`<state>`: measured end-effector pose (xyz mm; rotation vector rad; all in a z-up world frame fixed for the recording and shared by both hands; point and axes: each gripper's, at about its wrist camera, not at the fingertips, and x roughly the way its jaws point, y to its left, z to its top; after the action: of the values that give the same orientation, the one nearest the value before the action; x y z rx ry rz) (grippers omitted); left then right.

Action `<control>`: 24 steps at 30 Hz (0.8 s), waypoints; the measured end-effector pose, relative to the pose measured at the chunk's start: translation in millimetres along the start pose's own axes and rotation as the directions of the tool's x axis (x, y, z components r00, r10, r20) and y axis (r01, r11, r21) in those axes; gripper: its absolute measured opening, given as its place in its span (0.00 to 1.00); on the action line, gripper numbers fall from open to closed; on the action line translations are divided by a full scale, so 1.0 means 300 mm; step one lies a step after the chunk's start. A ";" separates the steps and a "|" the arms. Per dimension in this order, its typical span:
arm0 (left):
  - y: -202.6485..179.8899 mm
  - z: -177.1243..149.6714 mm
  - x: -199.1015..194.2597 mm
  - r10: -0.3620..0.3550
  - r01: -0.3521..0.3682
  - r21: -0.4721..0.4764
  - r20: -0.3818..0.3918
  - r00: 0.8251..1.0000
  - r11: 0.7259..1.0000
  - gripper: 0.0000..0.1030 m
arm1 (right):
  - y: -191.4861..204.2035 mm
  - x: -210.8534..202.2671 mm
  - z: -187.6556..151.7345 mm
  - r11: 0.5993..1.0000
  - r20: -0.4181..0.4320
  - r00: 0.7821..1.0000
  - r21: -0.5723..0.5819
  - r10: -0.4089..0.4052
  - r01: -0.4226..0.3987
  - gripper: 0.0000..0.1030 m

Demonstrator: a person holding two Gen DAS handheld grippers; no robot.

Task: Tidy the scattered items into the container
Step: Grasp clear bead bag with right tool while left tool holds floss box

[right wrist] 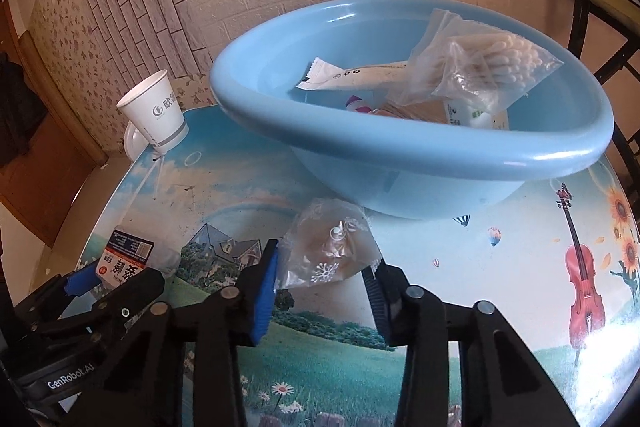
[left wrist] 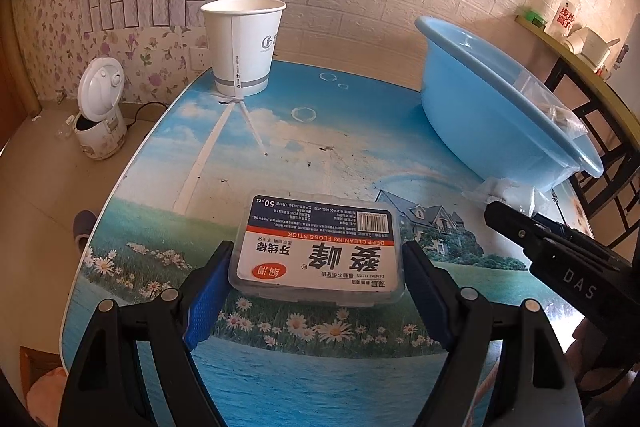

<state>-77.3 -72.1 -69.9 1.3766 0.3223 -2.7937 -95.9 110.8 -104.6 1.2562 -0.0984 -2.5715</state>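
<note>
Blue basin (right wrist: 400, 151) part-filled | right hand-held gripper (right wrist: 326, 285) pinching clear packet (right wrist: 328, 251) on counter (right wrist: 480, 267) beside basin | left hand-held gripper (left wrist: 316, 279) spread around floss box (left wrist: 316, 247), no squeeze visible | next: lift packet over rim.

Floss box (left wrist: 316, 247) flat on table; clear packet (right wrist: 330, 253) beside blue basin (right wrist: 400, 147).

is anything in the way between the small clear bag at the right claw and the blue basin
Nothing visible. The small clear bag lies on the table right in front of the blue basin, with only the basin's raised rim to clear. The right claw straddles the bag.
</note>
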 end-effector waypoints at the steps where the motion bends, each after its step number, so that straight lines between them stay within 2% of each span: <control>1: -0.006 -0.001 -0.002 -0.002 0.002 0.002 -0.001 1.000 1.000 0.78 | -0.005 -0.010 -0.002 1.000 0.005 1.000 -0.003 0.000 0.000 0.36; 7: -0.055 -0.004 -0.028 -0.016 0.016 0.025 0.011 1.000 1.000 0.78 | -0.046 -0.096 -0.033 1.000 0.029 1.000 -0.002 -0.006 0.006 0.36; 15: -0.150 -0.035 -0.031 -0.061 0.061 0.058 -0.001 0.998 0.996 0.78 | -0.179 -0.233 -0.108 0.998 0.050 0.998 0.043 -0.037 0.034 0.36; 24: -0.203 -0.080 -0.019 -0.055 0.057 0.097 -0.020 0.998 0.994 0.78 | -0.291 -0.267 -0.214 0.996 -0.001 0.998 0.068 -0.057 0.057 0.36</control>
<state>-60.9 -8.3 -68.7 1.4339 0.2310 -2.8803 -17.8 220.6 -99.1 1.2997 -0.1541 -2.6386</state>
